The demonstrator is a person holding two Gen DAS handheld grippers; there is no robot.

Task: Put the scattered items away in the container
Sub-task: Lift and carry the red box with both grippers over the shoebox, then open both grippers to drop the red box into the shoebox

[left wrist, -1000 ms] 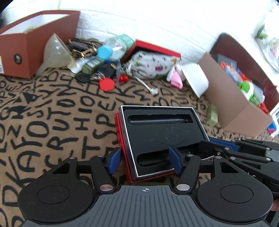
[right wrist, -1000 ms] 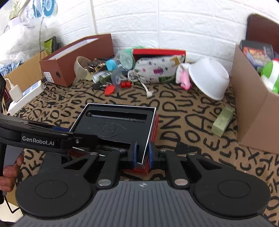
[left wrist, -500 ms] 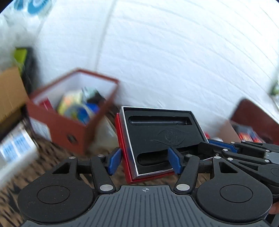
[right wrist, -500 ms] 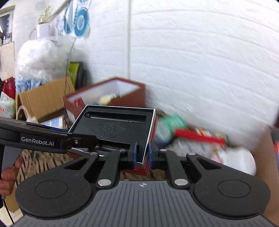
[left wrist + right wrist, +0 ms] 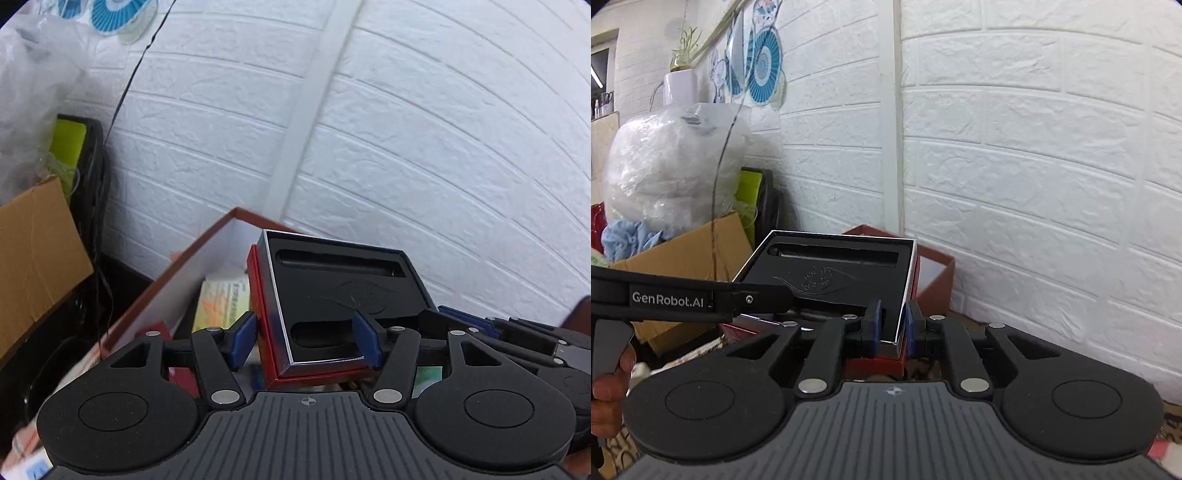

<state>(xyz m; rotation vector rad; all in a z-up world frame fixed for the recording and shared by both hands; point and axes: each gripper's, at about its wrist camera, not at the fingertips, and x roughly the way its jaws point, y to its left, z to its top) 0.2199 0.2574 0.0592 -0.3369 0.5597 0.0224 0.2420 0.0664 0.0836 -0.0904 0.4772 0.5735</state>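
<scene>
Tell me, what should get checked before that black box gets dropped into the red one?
1. Black box sits over the red container: ok.
2. Right tool pinches the box's side wall: ok.
3. Left tool is closed across the box's near corner: ok.
4. Enough room inside, where a yellow packet already lies: cannot tell.
5. Container's floor under the box: cannot tell, hidden by the tools.
</scene>
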